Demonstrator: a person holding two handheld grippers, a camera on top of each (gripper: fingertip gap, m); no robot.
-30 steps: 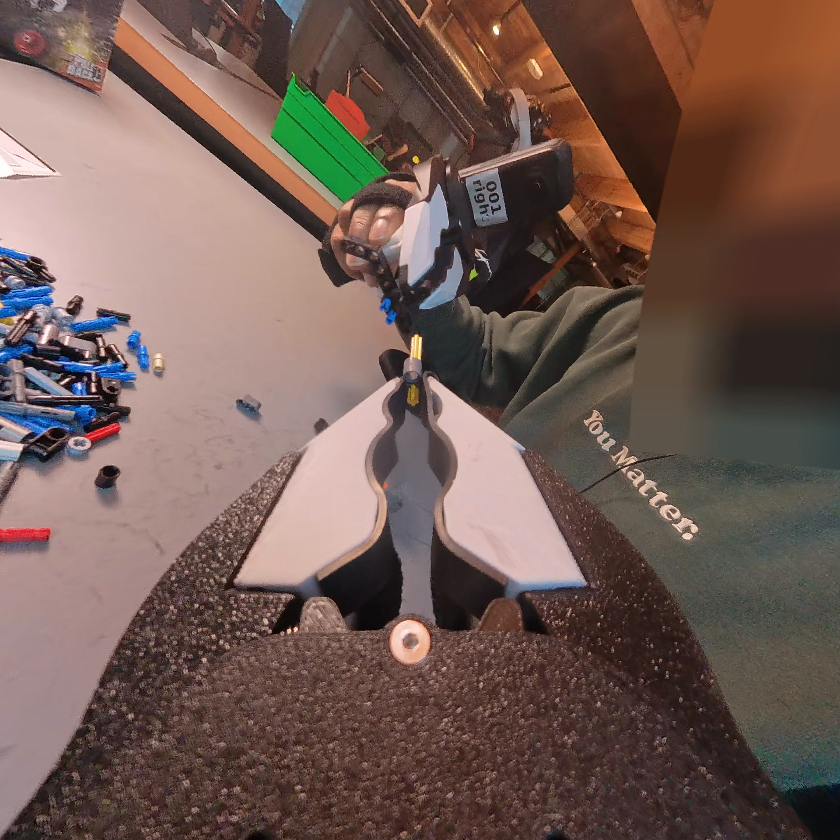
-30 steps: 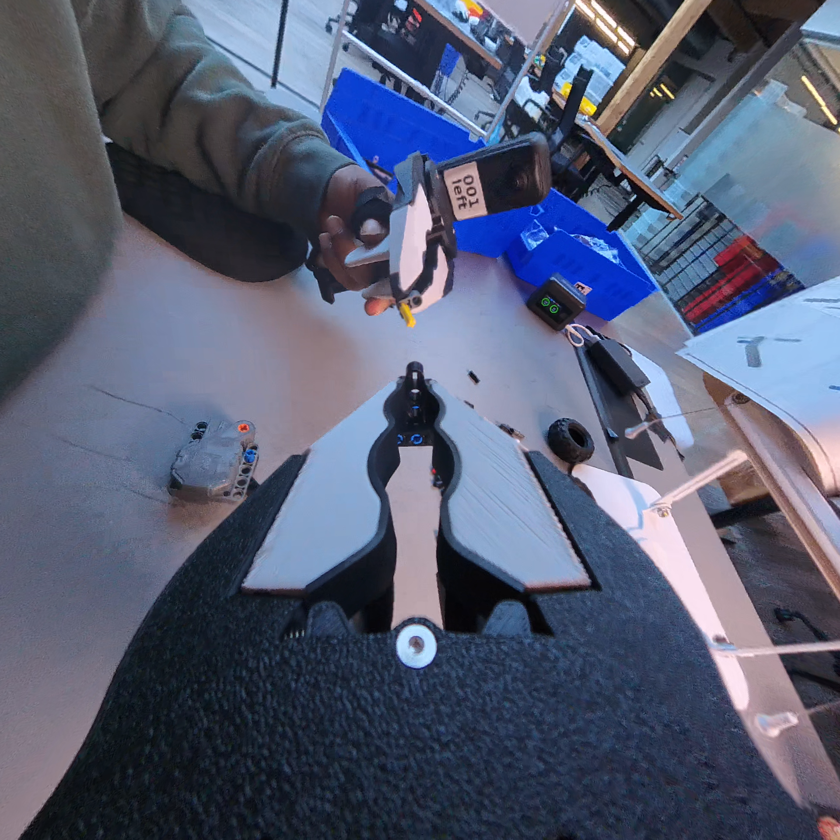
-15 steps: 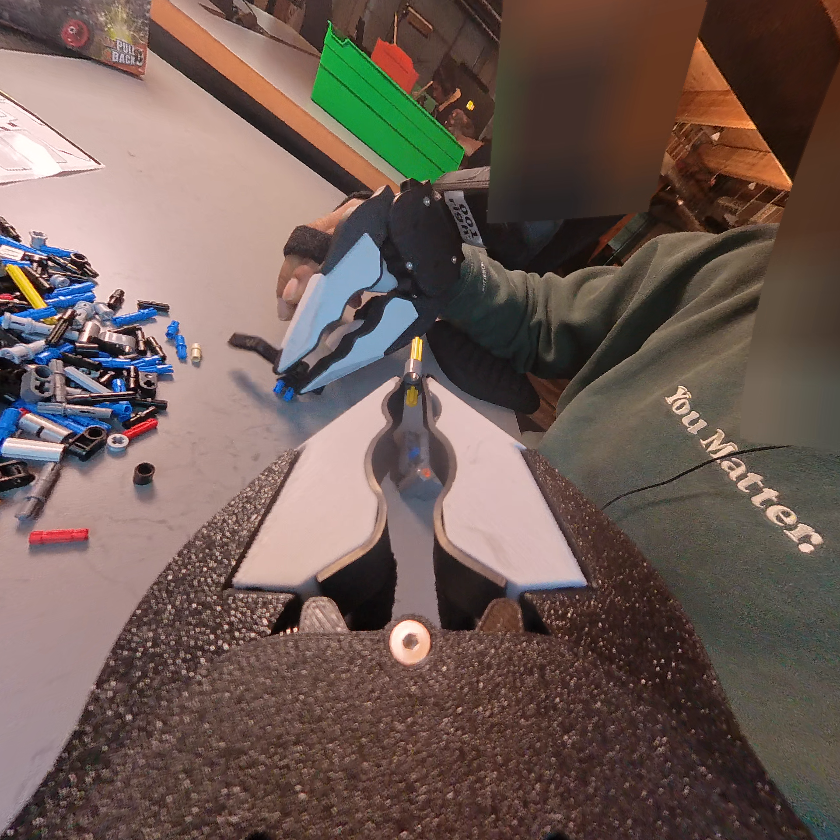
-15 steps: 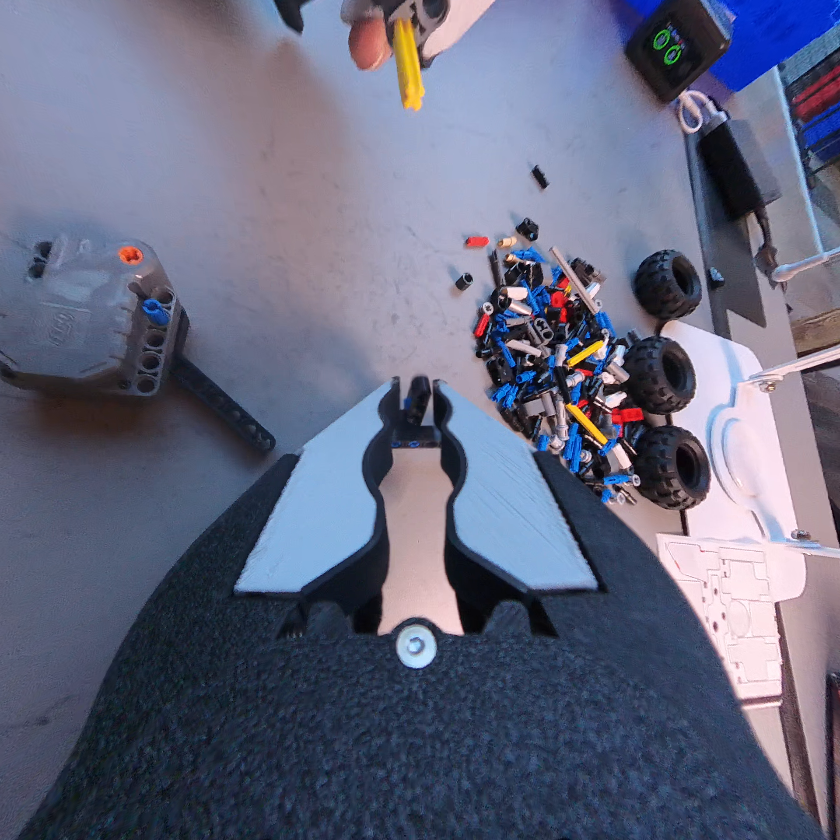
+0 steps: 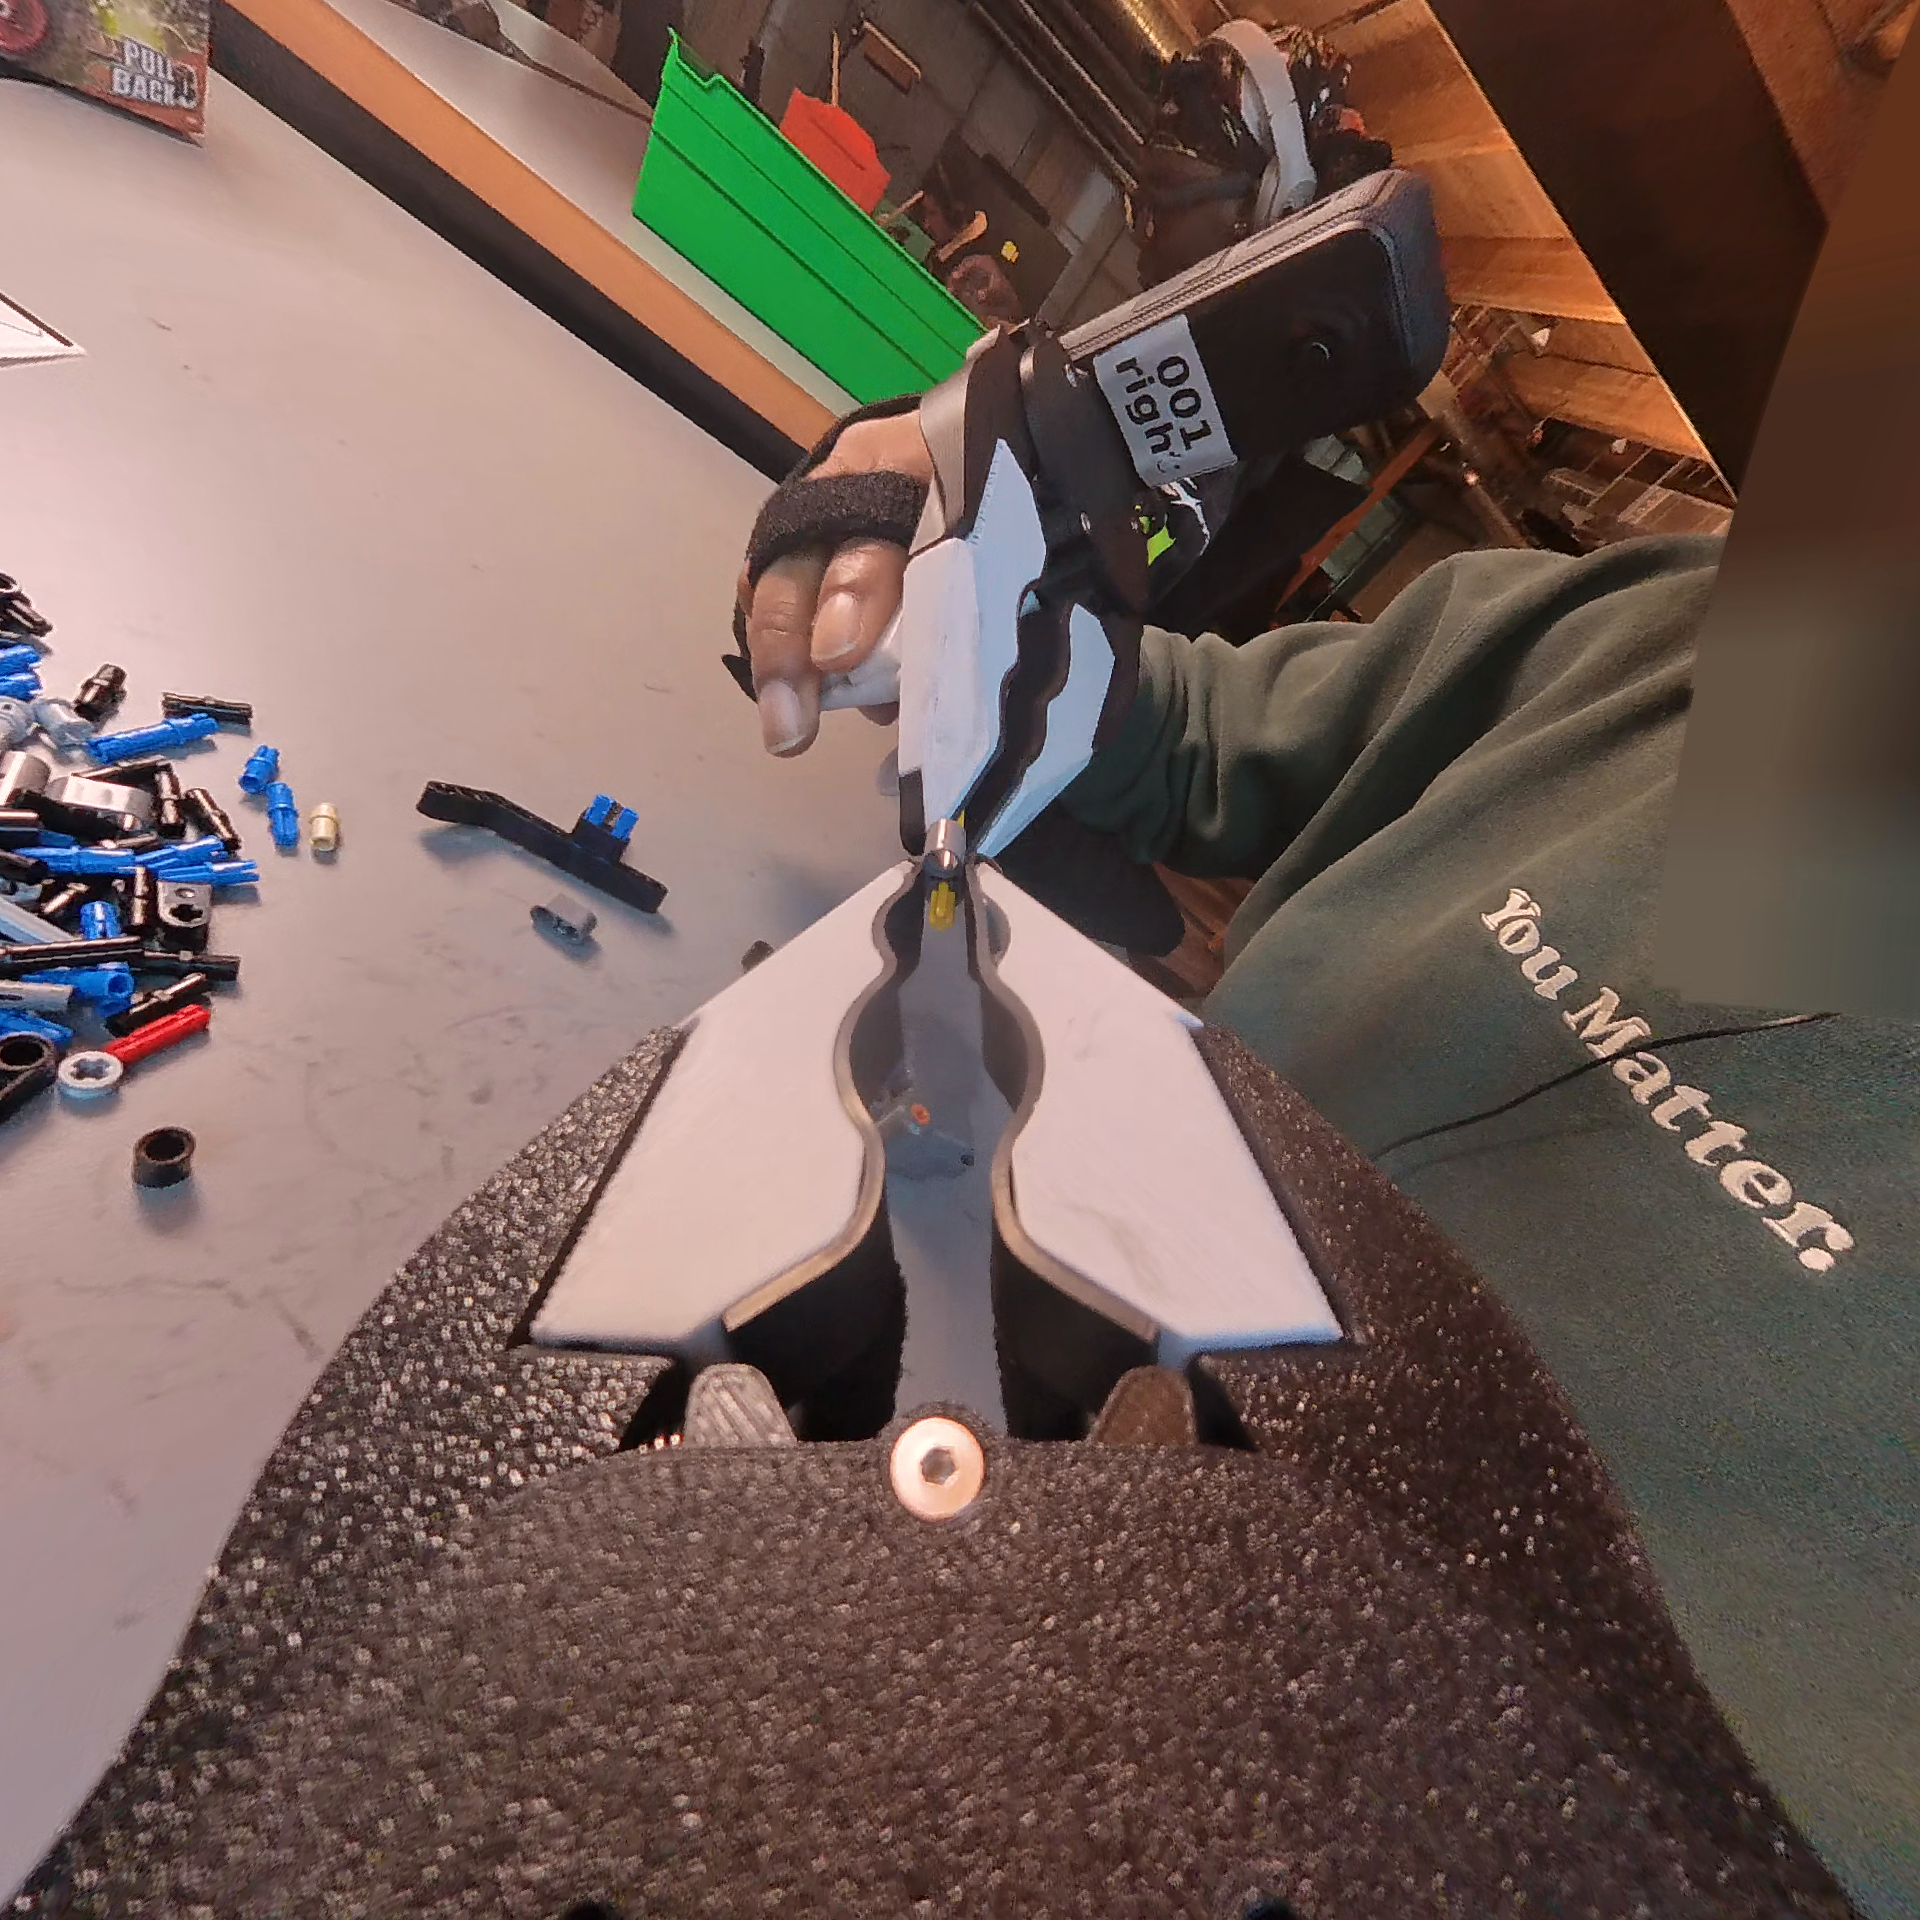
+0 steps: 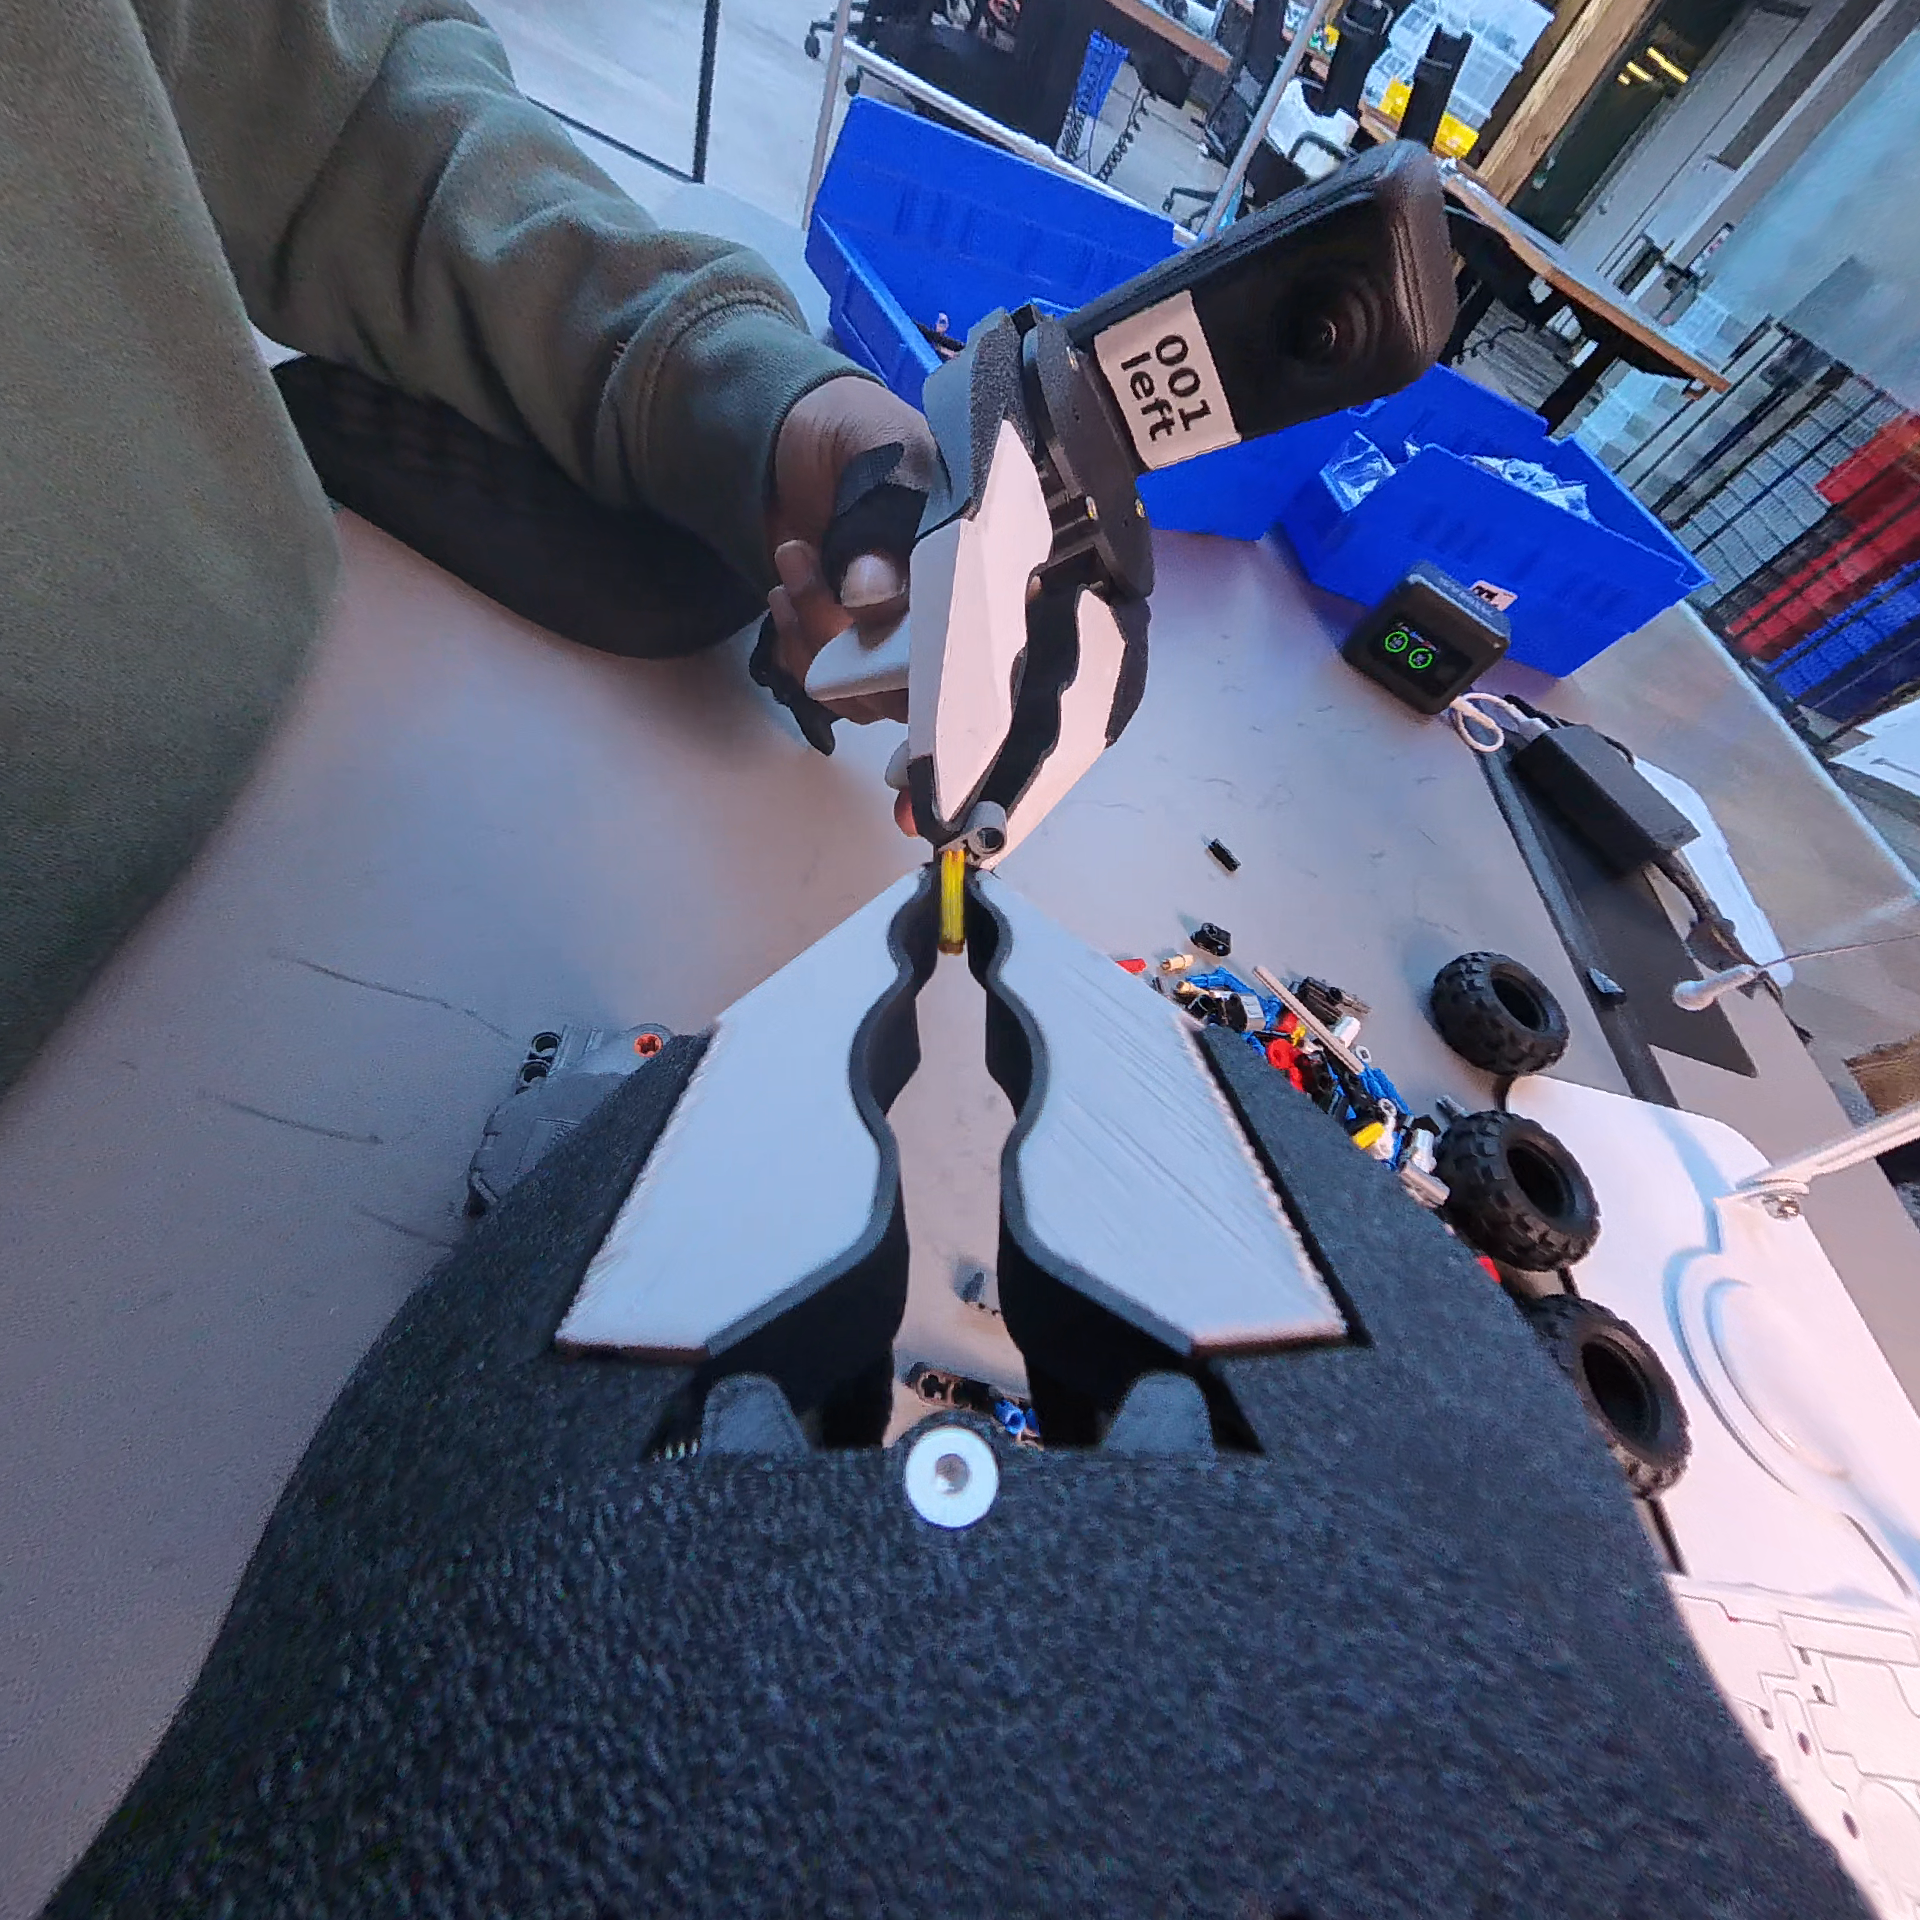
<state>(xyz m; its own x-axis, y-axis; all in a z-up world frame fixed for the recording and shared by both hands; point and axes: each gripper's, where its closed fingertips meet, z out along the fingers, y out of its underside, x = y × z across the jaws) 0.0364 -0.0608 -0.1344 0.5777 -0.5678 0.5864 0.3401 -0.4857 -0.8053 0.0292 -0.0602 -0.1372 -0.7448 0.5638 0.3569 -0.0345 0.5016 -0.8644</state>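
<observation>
My left gripper (image 5: 940, 883) is shut on a small grey connector (image 5: 945, 836) with a yellow axle (image 5: 940, 906) through it, held above the grey table (image 5: 416, 468). My right gripper (image 6: 951, 883) faces it tip to tip and is shut on the free end of the yellow axle (image 6: 951, 914). In the right wrist view the grey connector (image 6: 987, 829) sits at the left gripper's tips. A black beam with blue pins (image 5: 551, 842) lies on the table to the left.
A pile of small blue, black and grey parts (image 5: 94, 862) lies at the left, also in the right wrist view (image 6: 1288, 1029). Nearby are black tyres (image 6: 1496, 1013), a grey motor block (image 6: 561, 1101), a white tray (image 6: 1766, 1351), blue bins (image 6: 1455, 520) and a green bin (image 5: 779, 229). The grippers are tip to tip, or close to it.
My right gripper dipped over the table, left the black beam with blue pins there, then rose and closed on the yellow axle in my left gripper.
</observation>
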